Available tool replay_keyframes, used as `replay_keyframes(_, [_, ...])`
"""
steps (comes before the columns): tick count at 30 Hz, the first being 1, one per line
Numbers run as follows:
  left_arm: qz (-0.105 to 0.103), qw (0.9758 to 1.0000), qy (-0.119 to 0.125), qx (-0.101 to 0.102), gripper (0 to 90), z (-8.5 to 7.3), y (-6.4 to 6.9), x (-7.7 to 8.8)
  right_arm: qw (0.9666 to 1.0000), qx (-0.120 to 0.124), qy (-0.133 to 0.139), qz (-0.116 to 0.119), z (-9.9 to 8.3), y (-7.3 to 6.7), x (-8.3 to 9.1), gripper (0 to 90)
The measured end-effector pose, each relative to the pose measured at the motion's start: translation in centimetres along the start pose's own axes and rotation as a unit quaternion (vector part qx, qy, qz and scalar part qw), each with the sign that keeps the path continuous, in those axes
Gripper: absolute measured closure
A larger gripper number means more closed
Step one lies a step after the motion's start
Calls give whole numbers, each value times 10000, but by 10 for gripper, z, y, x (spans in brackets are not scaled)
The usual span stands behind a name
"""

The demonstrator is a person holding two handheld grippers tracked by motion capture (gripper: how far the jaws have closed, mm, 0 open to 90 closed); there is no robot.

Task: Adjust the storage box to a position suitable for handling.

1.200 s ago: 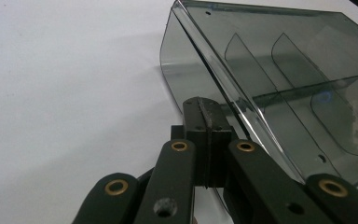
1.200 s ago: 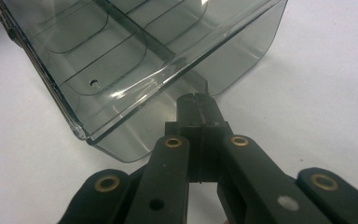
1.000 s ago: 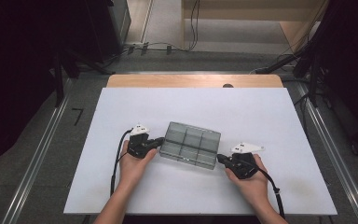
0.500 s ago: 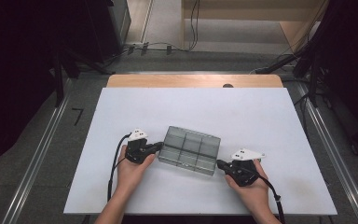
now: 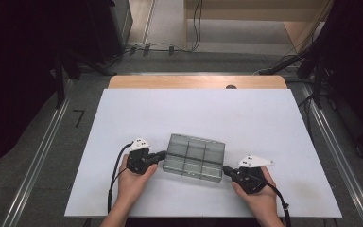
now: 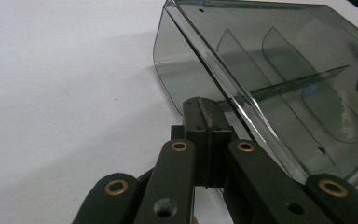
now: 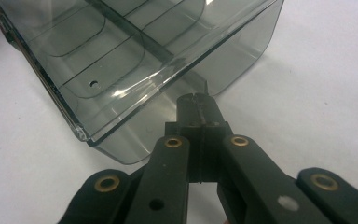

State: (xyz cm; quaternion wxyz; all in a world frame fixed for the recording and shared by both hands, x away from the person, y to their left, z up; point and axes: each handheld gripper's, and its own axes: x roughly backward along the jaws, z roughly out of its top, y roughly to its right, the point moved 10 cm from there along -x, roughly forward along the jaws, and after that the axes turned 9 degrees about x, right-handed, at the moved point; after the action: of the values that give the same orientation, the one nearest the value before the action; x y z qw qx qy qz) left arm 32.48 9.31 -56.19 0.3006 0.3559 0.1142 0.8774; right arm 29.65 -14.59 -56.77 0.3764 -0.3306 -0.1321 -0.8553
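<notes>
A smoky clear plastic box (image 5: pixel 194 157) with several compartments lies on the white table (image 5: pixel 198 111), near its front edge. My left gripper (image 5: pixel 162 155) is shut, and its tips rest against the box's left end. My right gripper (image 5: pixel 225 169) is shut too, with its tips at the box's right front corner. In the left gripper view the closed jaws (image 6: pixel 205 106) sit just under the rim of the box (image 6: pixel 279 70). In the right gripper view the closed jaws (image 7: pixel 196 100) touch the wall of the box (image 7: pixel 135 42) below its rim. Nothing lies between either pair of jaws.
A wooden strip (image 5: pixel 194 81) borders the table's far edge. Metal rails (image 5: pixel 42 146) run along the floor on both sides, and cables (image 5: pixel 146 47) lie on the floor beyond the table. Dark equipment stands at the back left and right.
The box has slid toward the table's front edge, with both hands and their shut grippers moving back along with it at its two ends.
</notes>
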Motion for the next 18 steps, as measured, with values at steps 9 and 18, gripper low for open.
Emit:
replay_keyframes(9, [-109, 9999, -95, -13, 900, -13, 17, 1, 9999, -86, 47, -54, -8, 8, 10, 891])
replay_keyframes(18, [-141, 9995, -266, -121, 900, -31, 36, 0, 9998, -134, 152, -40, -13, 21, 20, 891])
